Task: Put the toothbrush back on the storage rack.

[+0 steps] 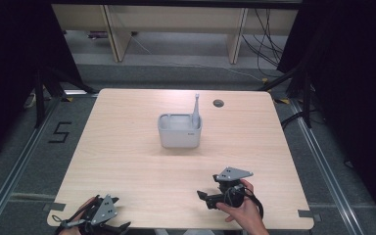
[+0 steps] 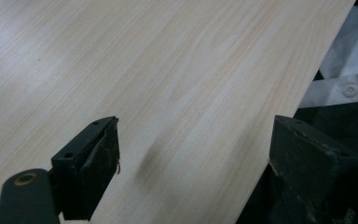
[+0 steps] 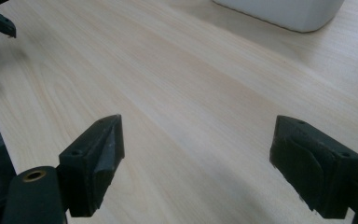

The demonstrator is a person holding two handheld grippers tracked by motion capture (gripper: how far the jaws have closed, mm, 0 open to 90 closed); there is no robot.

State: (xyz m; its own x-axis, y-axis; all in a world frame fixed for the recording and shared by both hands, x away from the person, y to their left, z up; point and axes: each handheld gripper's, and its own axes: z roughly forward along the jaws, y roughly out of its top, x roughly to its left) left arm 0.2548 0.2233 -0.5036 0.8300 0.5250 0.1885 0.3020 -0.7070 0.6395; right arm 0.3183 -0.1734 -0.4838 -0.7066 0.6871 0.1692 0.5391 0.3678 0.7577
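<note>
Both the left gripper [image 1: 108,226] and right gripper [image 1: 203,196] rested wide open and empty at the table's near edge, well short of the mid-table grey holder [image 1: 179,130] with its toothbrush [image 1: 195,108], likely the next reach.

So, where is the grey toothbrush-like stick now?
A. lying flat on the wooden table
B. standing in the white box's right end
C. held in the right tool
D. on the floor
B: the grey toothbrush-like stick stands upright in the right end of the white rectangular plastic box; both tools are open and hold nothing.
</note>
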